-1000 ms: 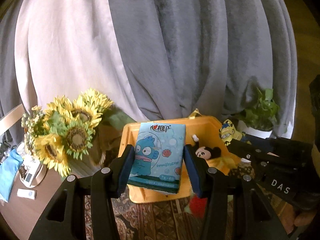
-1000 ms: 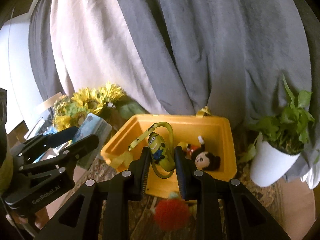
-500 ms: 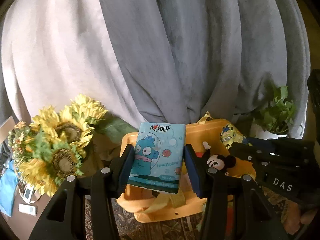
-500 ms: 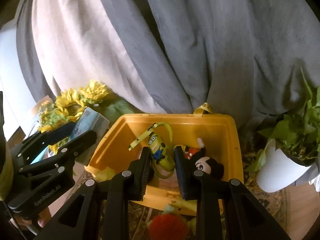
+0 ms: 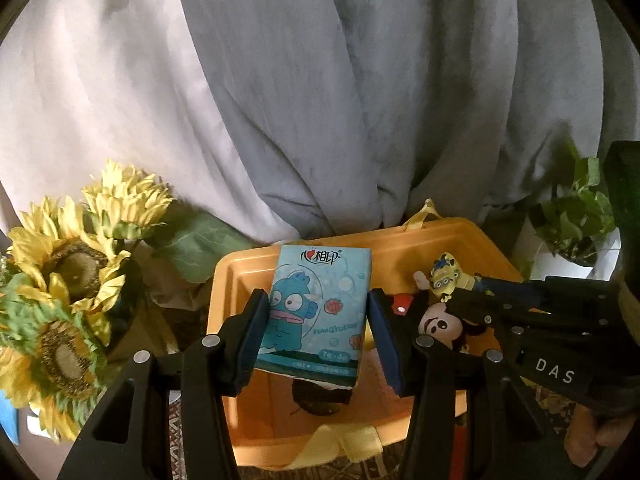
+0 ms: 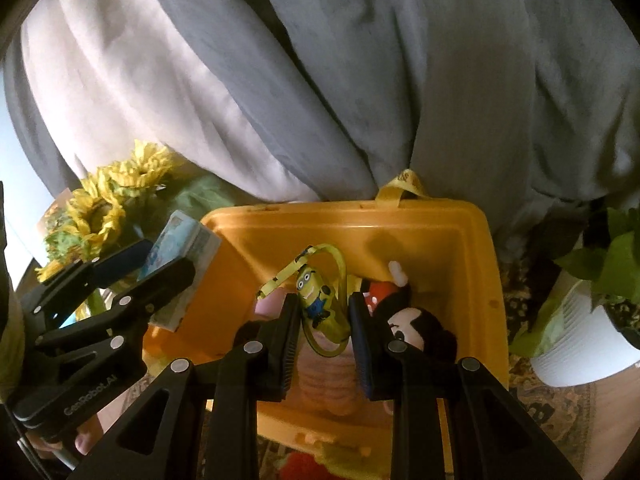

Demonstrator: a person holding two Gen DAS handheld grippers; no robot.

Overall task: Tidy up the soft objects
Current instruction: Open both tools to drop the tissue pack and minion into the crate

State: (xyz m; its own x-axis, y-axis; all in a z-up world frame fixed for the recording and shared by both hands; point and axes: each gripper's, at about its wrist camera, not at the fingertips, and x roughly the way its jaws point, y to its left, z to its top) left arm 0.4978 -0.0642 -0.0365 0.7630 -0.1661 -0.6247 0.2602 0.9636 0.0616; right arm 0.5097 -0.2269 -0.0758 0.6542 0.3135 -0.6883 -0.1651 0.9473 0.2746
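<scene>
My left gripper (image 5: 318,322) is shut on a blue tissue pack (image 5: 316,312) with a cartoon fish, held above the left part of the orange bin (image 5: 424,236). My right gripper (image 6: 324,320) is shut on a yellow minion toy (image 6: 318,300) with a lanyard, held over the middle of the orange bin (image 6: 420,220). A Mickey plush (image 6: 416,324) lies in the bin by the right fingers and also shows in the left wrist view (image 5: 440,326). The minion (image 5: 444,276) and the tissue pack (image 6: 184,256) each show in the other view.
Sunflowers (image 5: 68,280) stand left of the bin. A potted green plant in a white pot (image 6: 580,332) stands to its right. Grey and pale curtains (image 5: 320,100) hang close behind. A red fuzzy toy (image 6: 304,466) lies on the patterned rug in front of the bin.
Both grippers have moved forward and over the bin, each still holding its object. The bin looms larger and the red toy has slid to the bottom edge.
</scene>
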